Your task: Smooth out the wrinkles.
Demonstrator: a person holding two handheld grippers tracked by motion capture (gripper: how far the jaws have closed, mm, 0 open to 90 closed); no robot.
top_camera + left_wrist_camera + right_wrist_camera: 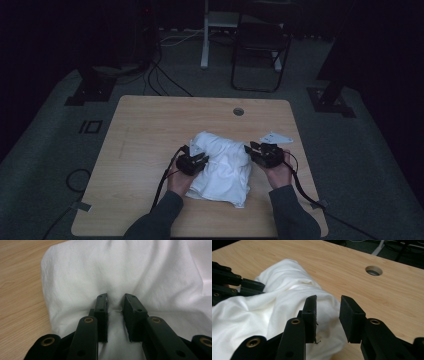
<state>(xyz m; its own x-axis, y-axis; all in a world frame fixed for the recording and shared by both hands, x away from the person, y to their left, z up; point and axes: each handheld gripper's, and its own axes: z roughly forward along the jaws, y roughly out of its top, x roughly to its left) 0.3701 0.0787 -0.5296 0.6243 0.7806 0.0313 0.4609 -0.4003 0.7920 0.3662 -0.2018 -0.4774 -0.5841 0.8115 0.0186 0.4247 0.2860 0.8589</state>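
Note:
A crumpled white cloth (225, 170) lies in a heap on the wooden table (150, 130), slightly right of the middle. My left gripper (196, 159) is at the cloth's left edge. In the left gripper view its jaws (115, 300) pinch a raised fold of the cloth (125, 267), and creases run out from the pinch. My right gripper (255, 149) hovers at the cloth's right edge. In the right gripper view its jaws (328, 302) stand apart with nothing between the pads, and the cloth (284, 282) lies below and behind them. The left gripper (237, 285) shows at the far side of the cloth.
A round cable hole (238, 111) sits near the table's far edge, also seen as the hole (373, 270) in the right gripper view. Bare wood surrounds the cloth. Beyond the table, a folding chair (260, 45) and a white stand leg (205, 40) rest on the dark floor, with cables.

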